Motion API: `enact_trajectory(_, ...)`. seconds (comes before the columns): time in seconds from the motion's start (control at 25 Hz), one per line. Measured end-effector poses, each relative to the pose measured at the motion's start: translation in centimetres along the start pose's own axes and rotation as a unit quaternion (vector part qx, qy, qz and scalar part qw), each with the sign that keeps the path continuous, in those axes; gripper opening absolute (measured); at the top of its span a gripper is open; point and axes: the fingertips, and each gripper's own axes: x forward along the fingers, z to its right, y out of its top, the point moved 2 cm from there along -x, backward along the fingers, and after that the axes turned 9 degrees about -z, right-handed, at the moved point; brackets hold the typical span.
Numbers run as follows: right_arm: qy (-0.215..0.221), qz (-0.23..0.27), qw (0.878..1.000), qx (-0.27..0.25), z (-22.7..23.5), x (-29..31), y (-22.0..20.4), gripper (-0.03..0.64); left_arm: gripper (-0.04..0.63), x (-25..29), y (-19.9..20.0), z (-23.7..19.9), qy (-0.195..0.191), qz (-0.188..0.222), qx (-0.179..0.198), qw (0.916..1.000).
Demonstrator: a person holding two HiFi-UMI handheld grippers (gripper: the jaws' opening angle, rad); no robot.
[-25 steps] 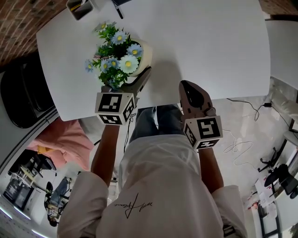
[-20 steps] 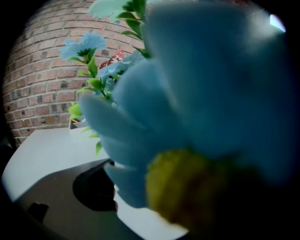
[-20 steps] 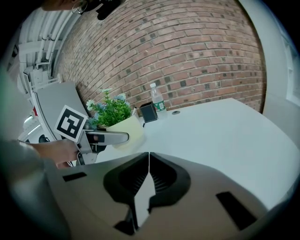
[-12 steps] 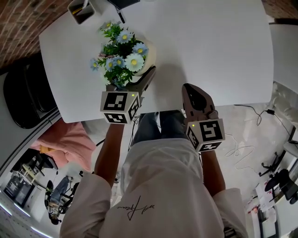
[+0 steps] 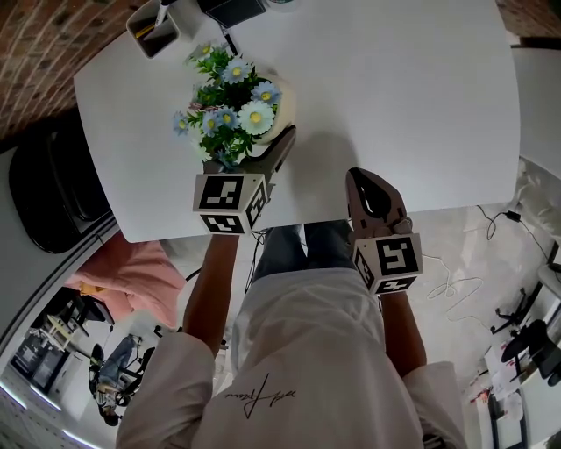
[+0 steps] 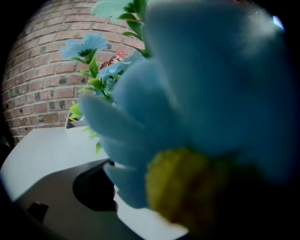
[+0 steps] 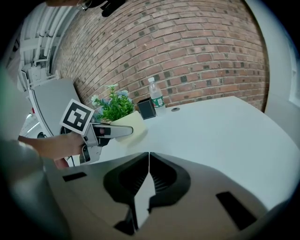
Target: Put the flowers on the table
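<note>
A bunch of blue and white flowers in a cream pot stands over the near left part of the white table. My left gripper is shut on the pot from the near side. I cannot tell whether the pot touches the table. In the left gripper view one blurred blue flower fills the frame. The right gripper view shows the flowers and left gripper at its left. My right gripper hangs shut and empty at the table's near edge, its jaws meeting in its own view.
A white holder with pens and a dark object sit at the table's far left. A water bottle and a small black box stand by the brick wall. A black chair is left of the table; cables lie on the floor.
The left gripper with the flowers has edged slightly right and farther over the table. The right gripper stays shut near the table's edge.
</note>
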Motion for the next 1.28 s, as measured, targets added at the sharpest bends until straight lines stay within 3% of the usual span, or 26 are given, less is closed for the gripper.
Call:
enact_trajectory(0.32,-0.014,-0.008,1.000,-0.019,0.4,0.8,-0.1,0.026,0.492,1.1,-0.1,-1.0,0.012,-0.001,-0.006,0.9999)
enact_trajectory(1.28,-0.025,-0.038,0.999,-0.006,3.6,3.3,-0.4,0.026,0.492,5.9,1.7,-3.0,0.036,0.003,0.003,0.9993)
